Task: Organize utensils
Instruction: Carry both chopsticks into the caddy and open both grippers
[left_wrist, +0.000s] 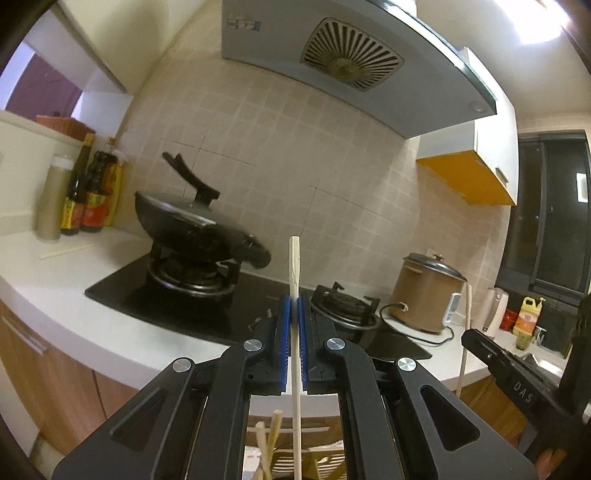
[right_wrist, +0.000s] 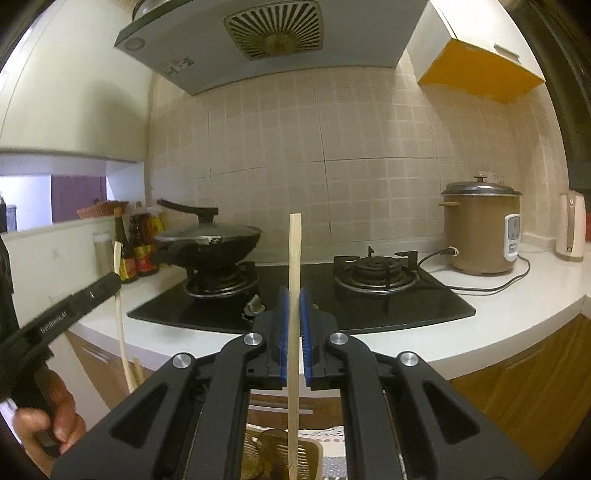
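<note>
The left gripper clamps its ribbed blue pads on a pale, square-cut wooden chopstick held upright. The right gripper pinches a second chopstick likewise. Beyond lie the glossy black glass hob and a lidded dark wok.

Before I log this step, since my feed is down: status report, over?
Left gripper shut on chopstick, upright. Right gripper shut on second chopstick. Holder below, more chopsticks inside. Nothing blocking.
</note>
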